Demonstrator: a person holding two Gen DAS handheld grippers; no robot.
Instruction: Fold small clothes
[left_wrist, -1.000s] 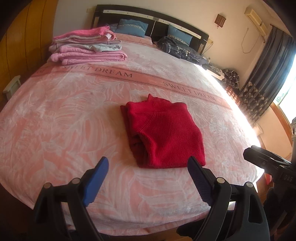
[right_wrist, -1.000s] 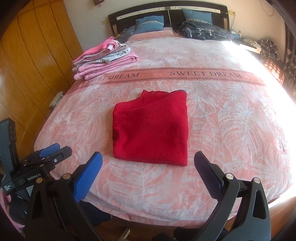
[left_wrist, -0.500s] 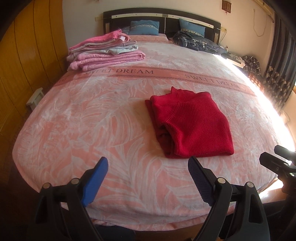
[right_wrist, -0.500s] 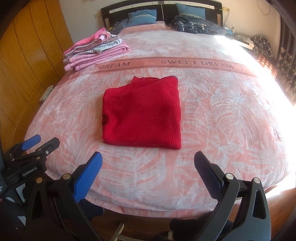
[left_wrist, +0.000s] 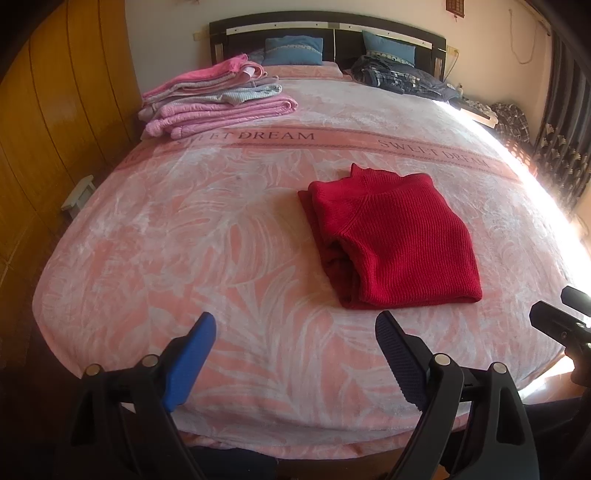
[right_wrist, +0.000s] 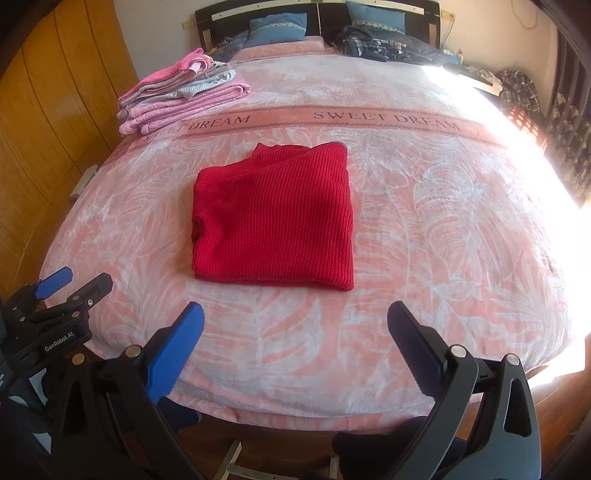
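A red knitted sweater (left_wrist: 395, 236) (right_wrist: 273, 218) lies folded into a neat rectangle on the pink bedspread (left_wrist: 184, 240) (right_wrist: 443, 221). My left gripper (left_wrist: 295, 325) hangs open over the near edge of the bed, short of the sweater and a little to its left, with nothing between its fingers. My right gripper (right_wrist: 295, 317) is open too, just short of the sweater's near edge, holding nothing. Each gripper shows at the side of the other's view: the right gripper (left_wrist: 561, 321) and the left gripper (right_wrist: 70, 288).
A stack of folded pink and grey clothes (left_wrist: 218, 99) (right_wrist: 181, 96) sits at the bed's far left. Dark plaid clothes (left_wrist: 399, 77) lie by the blue pillows (left_wrist: 293, 50) at the headboard. A wooden wardrobe (left_wrist: 48, 129) stands left; curtains (left_wrist: 565, 129) right.
Both grippers have drawn back and shifted left, so the sweater sits further right in the left view. Both stayed open. The sweater has not moved.
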